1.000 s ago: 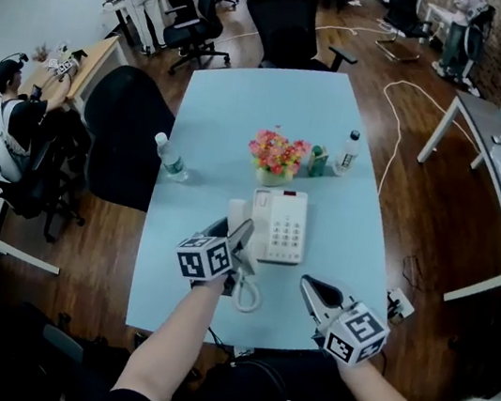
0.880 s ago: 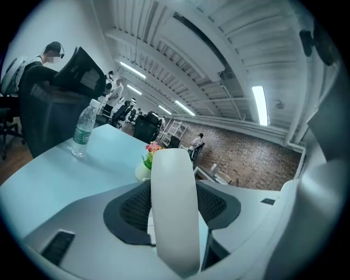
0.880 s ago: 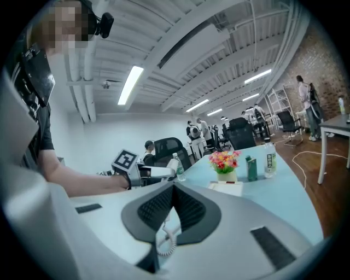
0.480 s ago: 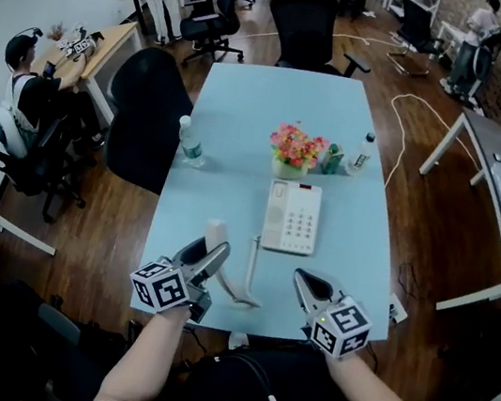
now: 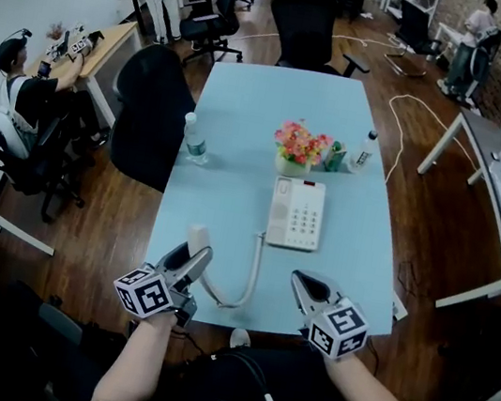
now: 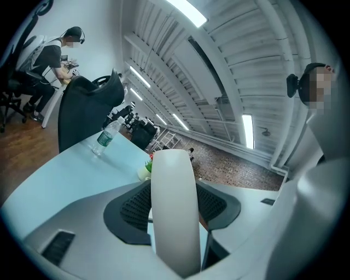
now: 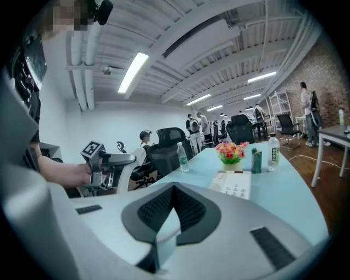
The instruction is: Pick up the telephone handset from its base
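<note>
The white telephone base (image 5: pixel 296 214) lies flat in the middle of the light blue table (image 5: pixel 247 109), its cradle side bare. My left gripper (image 5: pixel 185 263) hovers over the table's near left corner, shut on the white handset (image 5: pixel 197 237). In the left gripper view the handset (image 6: pixel 174 208) stands upright between the dark pads. A coiled cord (image 5: pixel 250 276) loops from the handset back to the base. My right gripper (image 5: pixel 304 288) hangs at the near edge, shut and holding nothing. The right gripper view shows the base (image 7: pixel 236 185) ahead and the left gripper (image 7: pixel 112 161) off to the left.
A vase of flowers (image 5: pixel 299 146), a green carton (image 5: pixel 336 155) and a bottle (image 5: pixel 365 152) stand behind the base. Another bottle (image 5: pixel 194 141) sits at the left edge. Black chairs (image 5: pixel 151 112) flank the table. People sit at desks far left.
My left gripper has carried the handset away from the base, toward me and to the left, drawing the cord out. The right gripper has hardly moved.
</note>
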A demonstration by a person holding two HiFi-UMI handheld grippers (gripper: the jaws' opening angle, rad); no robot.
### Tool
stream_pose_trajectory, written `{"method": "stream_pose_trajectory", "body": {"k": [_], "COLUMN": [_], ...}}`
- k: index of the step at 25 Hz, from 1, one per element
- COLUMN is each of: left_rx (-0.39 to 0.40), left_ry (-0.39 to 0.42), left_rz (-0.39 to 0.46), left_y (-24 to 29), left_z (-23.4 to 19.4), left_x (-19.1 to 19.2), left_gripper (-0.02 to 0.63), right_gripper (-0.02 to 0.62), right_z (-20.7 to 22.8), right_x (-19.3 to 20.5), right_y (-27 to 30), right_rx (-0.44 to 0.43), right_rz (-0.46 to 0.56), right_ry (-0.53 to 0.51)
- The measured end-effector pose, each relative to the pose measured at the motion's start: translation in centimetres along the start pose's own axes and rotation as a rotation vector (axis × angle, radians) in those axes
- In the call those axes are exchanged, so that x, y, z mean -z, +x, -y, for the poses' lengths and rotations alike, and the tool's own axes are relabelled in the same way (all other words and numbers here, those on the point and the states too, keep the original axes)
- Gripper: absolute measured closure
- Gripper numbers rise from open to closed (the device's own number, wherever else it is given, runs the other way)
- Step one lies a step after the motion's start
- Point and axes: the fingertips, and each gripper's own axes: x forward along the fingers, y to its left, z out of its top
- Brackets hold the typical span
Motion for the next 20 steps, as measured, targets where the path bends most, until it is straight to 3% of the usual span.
{"method": "stream_pose_trajectory", "body": {"k": [12, 20], "left_rx": [-0.018, -0.019], "left_ry": [-0.071, -0.052], "left_rz": [0.053, 0.046], "left_y": [-2.2, -1.4], "left_z": [-0.9, -0.8], "left_x": [0.7, 0.5], "left_gripper": [0.367, 0.367], "right_gripper": [0.580, 0.580], "right_z": [0.1, -0.4], "right_x": [0.4, 0.3], "right_y": [0.0, 0.2], "right_rx": [0.016, 0.003], "right_rz": [-0.013, -0.012], "right_ry": [0.011, 0.010]}}
